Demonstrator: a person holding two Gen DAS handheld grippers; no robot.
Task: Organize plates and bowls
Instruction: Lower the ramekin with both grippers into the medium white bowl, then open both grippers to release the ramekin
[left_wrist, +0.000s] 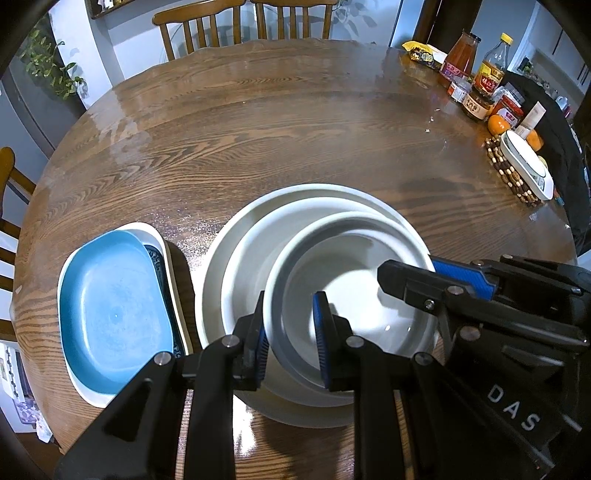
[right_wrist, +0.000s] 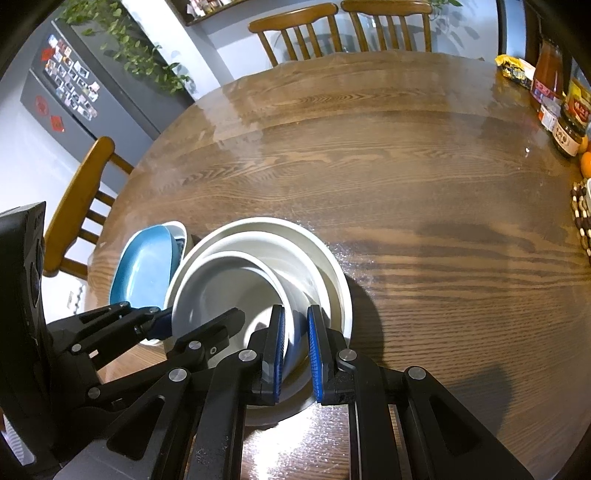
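Left wrist view: left gripper (left_wrist: 291, 338) fingers straddle the near-left rim of the small white-and-grey ceramic bowl (left_wrist: 354, 288), pads close but grip uncertain; the bowl sits nested in the larger white round bowls (left_wrist: 236, 266), w/ the blue squarish plate (left_wrist: 114, 314) stacked just beside. Right wrist view: right gripper (right_wrist: 297, 349) likewise brackets the small bowl's near-right rim, narrow gap, contact unclear. Stacking looks nearly done on the brown wooden table (right_wrist: 406, 166); prob. only seating/release left.

Right tongs (right_wrist: 296, 354) astride the rim of the inner white bowl (right_wrist: 221, 295), nested in a larger bowl (right_wrist: 325, 266)
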